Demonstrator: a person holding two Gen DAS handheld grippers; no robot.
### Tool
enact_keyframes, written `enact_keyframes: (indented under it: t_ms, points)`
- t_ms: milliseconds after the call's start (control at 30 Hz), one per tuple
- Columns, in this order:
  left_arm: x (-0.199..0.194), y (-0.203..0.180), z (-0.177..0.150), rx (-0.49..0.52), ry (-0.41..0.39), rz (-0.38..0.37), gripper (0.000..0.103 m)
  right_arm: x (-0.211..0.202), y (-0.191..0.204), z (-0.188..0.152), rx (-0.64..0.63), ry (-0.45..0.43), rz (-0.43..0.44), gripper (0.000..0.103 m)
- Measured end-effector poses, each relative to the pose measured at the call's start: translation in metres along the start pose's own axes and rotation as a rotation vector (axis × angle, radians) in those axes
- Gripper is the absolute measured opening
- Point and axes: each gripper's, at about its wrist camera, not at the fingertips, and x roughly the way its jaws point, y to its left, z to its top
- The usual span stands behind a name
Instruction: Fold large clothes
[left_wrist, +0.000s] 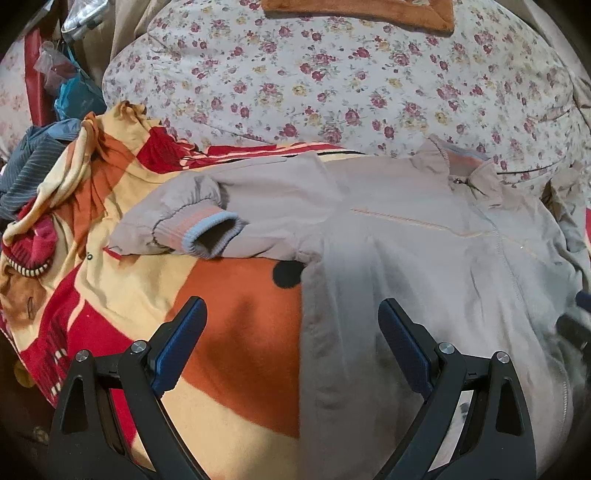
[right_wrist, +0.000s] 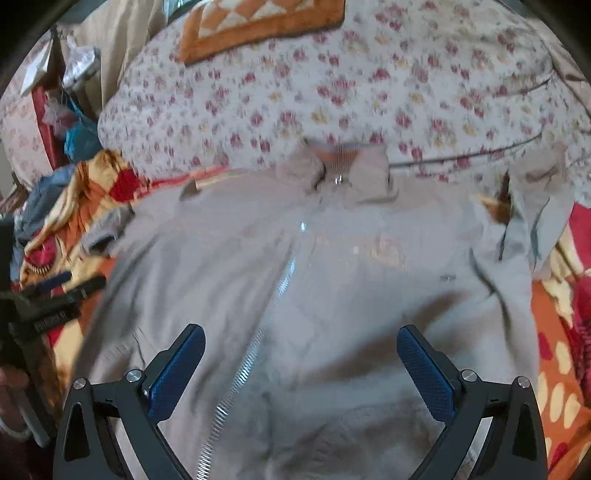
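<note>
A grey-beige zip jacket (left_wrist: 424, 258) lies front up on a bed, collar toward the far side. Its left sleeve (left_wrist: 192, 225) is folded across, its blue-edged cuff (left_wrist: 218, 236) open toward me. My left gripper (left_wrist: 291, 314) is open and empty, hovering over the jacket's left edge and the blanket. In the right wrist view the jacket (right_wrist: 332, 295) fills the middle, its zip (right_wrist: 258, 350) running down the front. My right gripper (right_wrist: 301, 339) is open and empty above the lower front. The left gripper (right_wrist: 55, 295) shows at the left there.
An orange, red and yellow blanket (left_wrist: 236, 321) lies under the jacket. A floral quilt (left_wrist: 332, 81) is bunched behind the collar, with an orange mat (left_wrist: 362, 11) on it. Crumpled clothes (left_wrist: 33, 177) and bags (left_wrist: 70, 88) sit at the far left.
</note>
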Motion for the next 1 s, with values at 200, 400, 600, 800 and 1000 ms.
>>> enact_keyframes:
  t_ms: [200, 400, 600, 800, 1000]
  points:
    - [0.001, -0.011, 0.003, 0.013, -0.004, -0.007, 0.094, -0.001, 0.003, -0.003, 0.001, -0.023, 0.004, 0.103]
    - [0.001, -0.011, 0.002, 0.01, -0.008, 0.0, 0.094, 0.003, 0.005, -0.005, 0.02, -0.001, -0.008, 0.103]
    - [0.0, -0.01, 0.002, 0.002, -0.011, 0.008, 0.094, 0.003, 0.008, -0.007, 0.02, -0.004, -0.026, 0.103]
    - [0.002, -0.011, 0.002, 0.007, -0.008, 0.012, 0.094, 0.004, 0.008, -0.008, 0.006, 0.001, -0.021, 0.103]
    - [0.002, -0.012, 0.001, 0.01, -0.008, 0.015, 0.094, 0.007, 0.005, -0.007, 0.013, 0.009, -0.026, 0.103]
